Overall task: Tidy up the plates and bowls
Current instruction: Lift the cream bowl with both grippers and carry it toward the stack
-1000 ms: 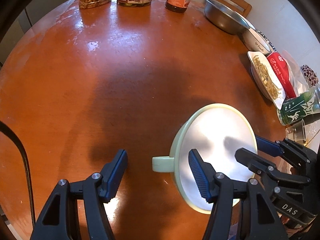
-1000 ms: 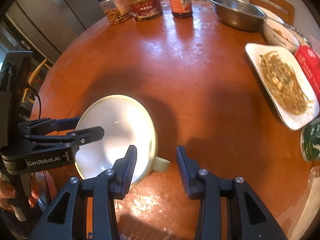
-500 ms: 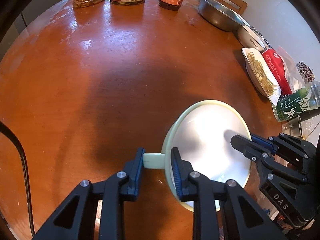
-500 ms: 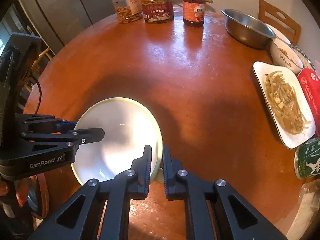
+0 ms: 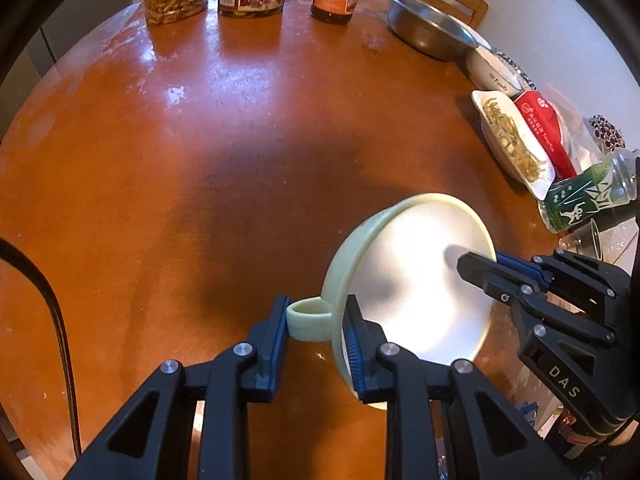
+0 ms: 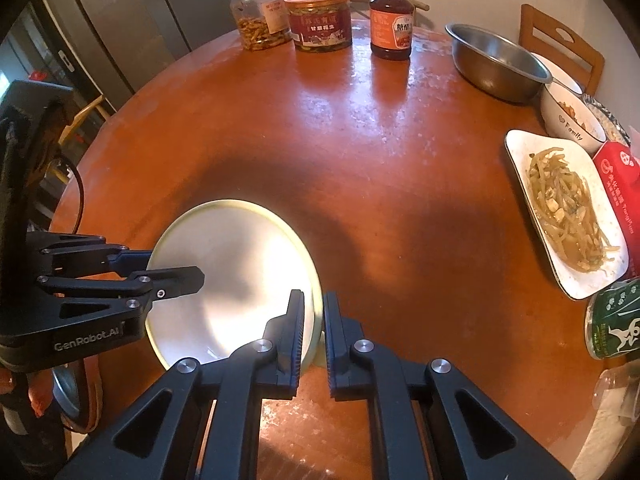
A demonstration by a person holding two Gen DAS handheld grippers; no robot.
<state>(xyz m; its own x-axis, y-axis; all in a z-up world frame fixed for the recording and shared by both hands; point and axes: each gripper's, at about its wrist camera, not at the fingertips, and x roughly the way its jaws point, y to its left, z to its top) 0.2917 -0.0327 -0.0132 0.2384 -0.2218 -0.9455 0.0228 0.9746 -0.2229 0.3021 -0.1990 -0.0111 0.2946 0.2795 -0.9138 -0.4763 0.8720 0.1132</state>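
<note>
A: Left wrist view?

B: The left gripper (image 5: 316,322) clamps the ring handle of the pale green, white-lined handled bowl (image 5: 416,280). The bowl is tilted above the round reddish-brown wooden table (image 5: 200,152), its mouth facing right, its handle pointing left. The right gripper (image 5: 486,266) pinches the opposite rim.

A: Right wrist view?

B: The right gripper's (image 6: 313,332) jaws, nearly together, pinch the bowl's (image 6: 236,276) rim; the left gripper (image 6: 160,272) grips the far side. A steel basin (image 6: 496,64), a white plate of shredded food (image 6: 568,212) and jars (image 6: 320,20) line the table's (image 6: 360,140) edge. Grey cabinets and wooden chairs stand behind.
</note>
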